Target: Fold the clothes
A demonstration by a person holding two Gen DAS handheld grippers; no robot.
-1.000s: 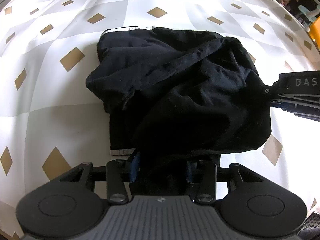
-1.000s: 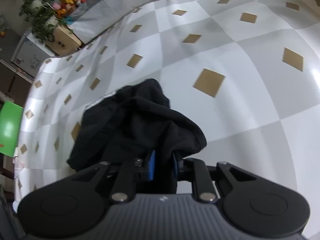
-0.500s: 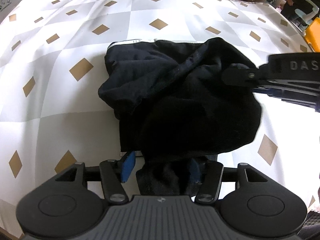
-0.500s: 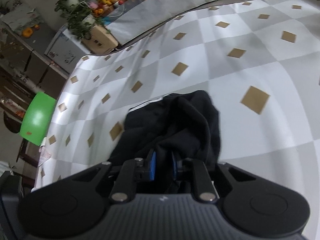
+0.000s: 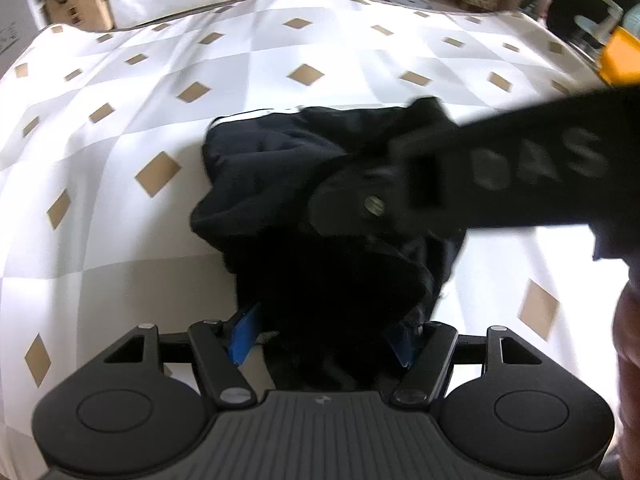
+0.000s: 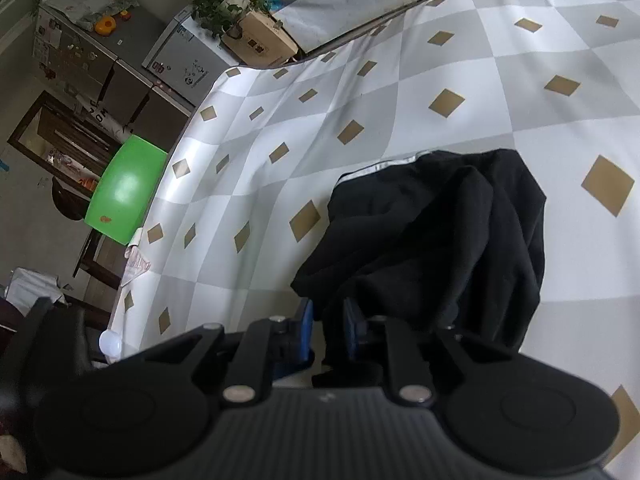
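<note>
A black garment (image 5: 280,168) with a white-striped edge (image 6: 376,168) lies bunched on the checked tablecloth (image 5: 120,100). My left gripper (image 5: 322,332) is at its near side; the blue pads (image 5: 244,332) stand wide apart with loose cloth lying between them. My right gripper (image 6: 328,320) is shut on a fold of the black garment (image 6: 440,232), which is lifted and draped from the pads. In the left wrist view the right gripper (image 5: 360,204) reaches in, blurred, from the right, above the middle of the garment.
The tablecloth (image 6: 400,80) ends at a curved edge on the left, with a green stool (image 6: 124,196) beyond it. A cardboard box (image 6: 260,36) with plants stands at the far corner. A hand (image 5: 628,340) shows at the right edge.
The right gripper has swung leftward over the garment, carrying its fold along. The left gripper's pads have spread wider apart, and the pile has bunched narrower.
</note>
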